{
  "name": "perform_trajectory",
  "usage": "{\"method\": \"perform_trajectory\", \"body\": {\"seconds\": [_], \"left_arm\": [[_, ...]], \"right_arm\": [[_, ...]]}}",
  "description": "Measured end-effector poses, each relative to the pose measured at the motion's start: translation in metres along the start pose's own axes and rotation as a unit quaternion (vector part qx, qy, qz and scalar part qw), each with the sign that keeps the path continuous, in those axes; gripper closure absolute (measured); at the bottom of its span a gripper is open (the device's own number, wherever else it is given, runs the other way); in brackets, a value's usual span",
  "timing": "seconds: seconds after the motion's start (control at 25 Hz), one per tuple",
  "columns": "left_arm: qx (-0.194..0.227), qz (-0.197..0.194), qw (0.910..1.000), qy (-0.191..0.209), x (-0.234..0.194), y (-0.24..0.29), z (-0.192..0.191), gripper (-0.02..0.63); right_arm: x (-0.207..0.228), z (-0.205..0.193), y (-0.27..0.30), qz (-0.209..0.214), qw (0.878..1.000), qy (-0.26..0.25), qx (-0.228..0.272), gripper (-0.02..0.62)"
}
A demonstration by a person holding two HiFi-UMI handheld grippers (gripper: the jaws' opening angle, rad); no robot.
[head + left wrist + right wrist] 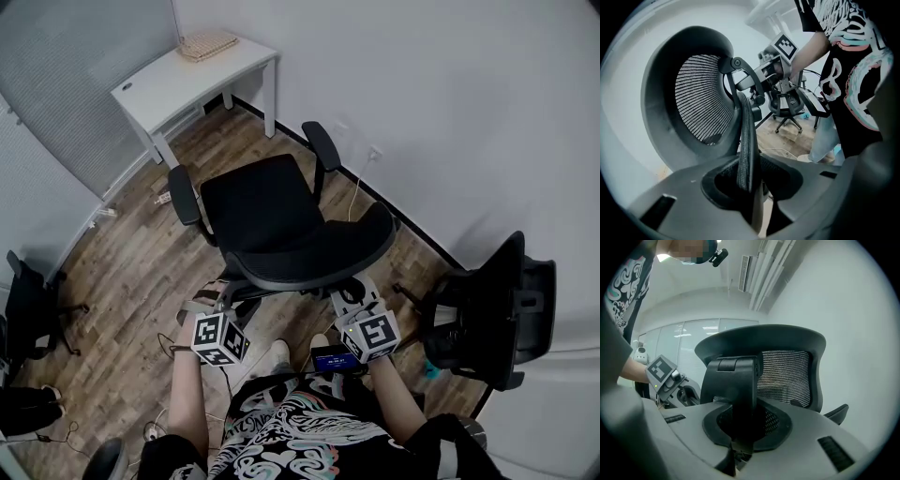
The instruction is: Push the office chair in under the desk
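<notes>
We count three chairs. The office chair (267, 202) stands mid-frame, well apart from the one white table (192, 80) at upper left. A second chair (497, 314) is at the right and a third chair (23, 314) at the left edge. We hold two grippers side by side at lower centre, forearms stretched forward. The left gripper (221, 302) and the right gripper (349, 300) each have their jaws clamped on the top rim of the backrest (309, 255).
</notes>
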State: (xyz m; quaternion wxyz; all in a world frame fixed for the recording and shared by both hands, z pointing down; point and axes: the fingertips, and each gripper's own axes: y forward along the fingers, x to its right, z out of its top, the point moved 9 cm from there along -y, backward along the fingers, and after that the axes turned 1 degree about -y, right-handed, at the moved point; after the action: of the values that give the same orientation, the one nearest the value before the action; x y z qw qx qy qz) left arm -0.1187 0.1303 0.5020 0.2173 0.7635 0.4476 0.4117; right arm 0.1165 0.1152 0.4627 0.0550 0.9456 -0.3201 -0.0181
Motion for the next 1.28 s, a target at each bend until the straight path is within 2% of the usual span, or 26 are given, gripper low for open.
{"method": "perform_trajectory", "body": {"seconds": [0.44,1.04,1.28], "left_arm": [[0.008,-0.013,0.9998,0.012,-0.005,-0.009,-0.012,0.454],[0.021,-0.017,0.9993,0.026,-0.015,-0.005,-0.017,0.454],[0.019,-0.005,0.9992,0.034,-0.029,0.006,-0.019,0.456]], "right_arm": [[-0.017,-0.001,0.004,-0.022,1.000,-0.009,0.015,0.537],[-0.016,-0.001,0.011,-0.027,0.999,-0.008,0.014,0.540],[-0.004,-0.001,0.027,-0.026,1.000,-0.005,0.011,0.540]]}}
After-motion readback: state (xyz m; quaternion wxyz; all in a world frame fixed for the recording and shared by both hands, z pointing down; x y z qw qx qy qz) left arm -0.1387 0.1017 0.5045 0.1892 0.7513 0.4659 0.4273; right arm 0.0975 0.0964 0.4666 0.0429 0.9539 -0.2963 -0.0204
